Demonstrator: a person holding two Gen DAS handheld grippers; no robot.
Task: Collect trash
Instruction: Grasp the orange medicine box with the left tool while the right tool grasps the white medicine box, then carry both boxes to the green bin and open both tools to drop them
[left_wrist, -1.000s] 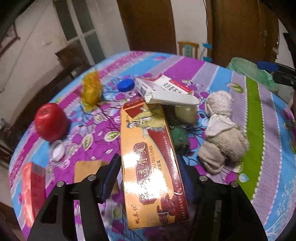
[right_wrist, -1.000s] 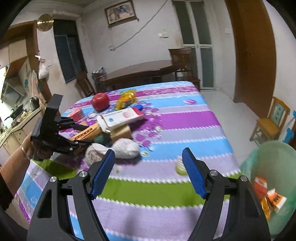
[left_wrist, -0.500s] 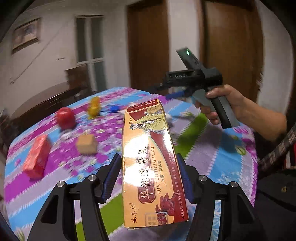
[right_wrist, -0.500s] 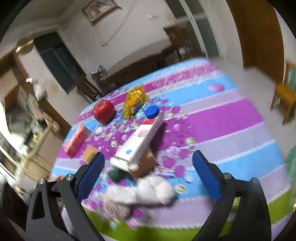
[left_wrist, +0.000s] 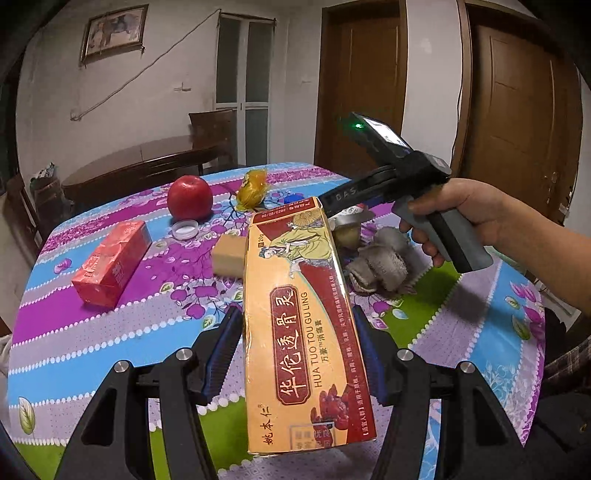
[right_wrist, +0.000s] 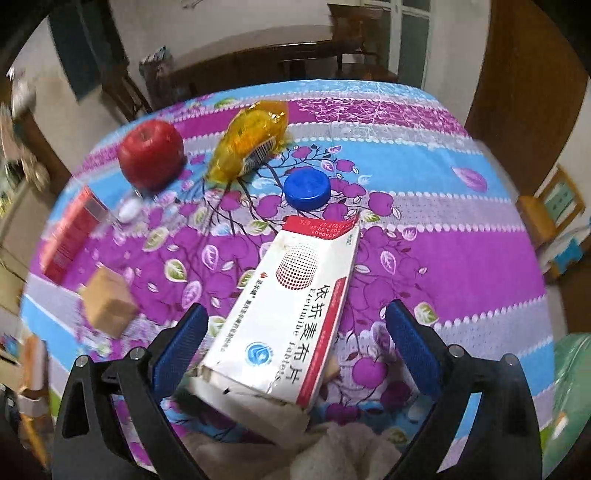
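Observation:
My left gripper (left_wrist: 295, 321) is shut on a long orange medicine box (left_wrist: 299, 314) and holds it tilted above the flowered tablecloth (left_wrist: 110, 332). A hand (left_wrist: 454, 210) points the right gripper down at the heap behind that box. In the right wrist view, my right gripper (right_wrist: 295, 314) straddles a white and red tablet box (right_wrist: 295, 317), which lies propped on a beige plush toy (right_wrist: 343, 450). Its jaws are closing, with a gap on each side of the box. A yellow wrapper (right_wrist: 251, 140) and a blue cap (right_wrist: 307, 191) lie farther back.
A red apple (right_wrist: 151, 155), a white cap (left_wrist: 184, 229), a red carton (left_wrist: 110, 264) and a tan cube (left_wrist: 229, 254) sit on the table's left half. A green bin (right_wrist: 572, 398) stands off the table's right edge. A dark wooden table (left_wrist: 140, 166) and chairs stand behind.
The left gripper lifted the orange box off the table and swung away. The right gripper left the bin side, tipped down over the white box, widened, then narrowed.

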